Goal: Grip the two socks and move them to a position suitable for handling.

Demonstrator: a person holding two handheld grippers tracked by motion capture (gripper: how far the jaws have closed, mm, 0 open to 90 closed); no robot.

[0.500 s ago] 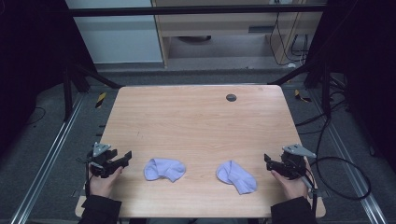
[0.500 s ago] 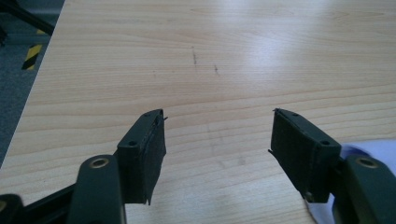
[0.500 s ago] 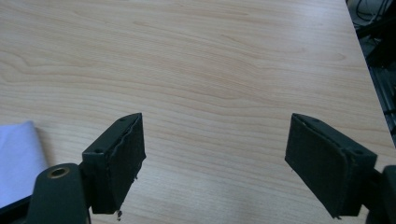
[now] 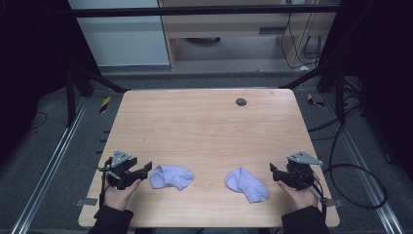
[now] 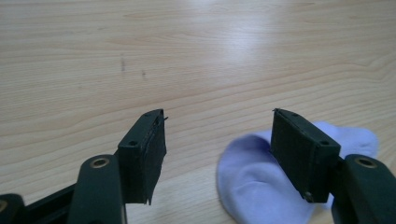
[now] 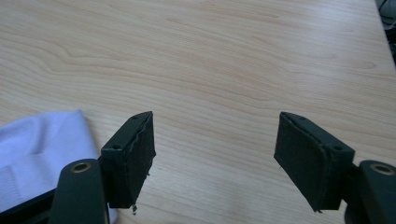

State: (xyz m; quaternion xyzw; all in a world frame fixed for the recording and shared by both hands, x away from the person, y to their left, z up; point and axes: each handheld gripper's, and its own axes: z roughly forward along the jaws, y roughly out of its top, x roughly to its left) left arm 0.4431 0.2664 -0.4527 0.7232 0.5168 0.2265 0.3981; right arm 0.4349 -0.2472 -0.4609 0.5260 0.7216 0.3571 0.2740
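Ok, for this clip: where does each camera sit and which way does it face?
High view: above the near edge, looking forward and down on the table; forearms, left gripper, right gripper.
Left gripper view: low over the wood, along its open jaws; left sock behind one jaw.
Right gripper view: same, along its open jaws; right sock at the edge.
Shared: both socks also lie in the high view.
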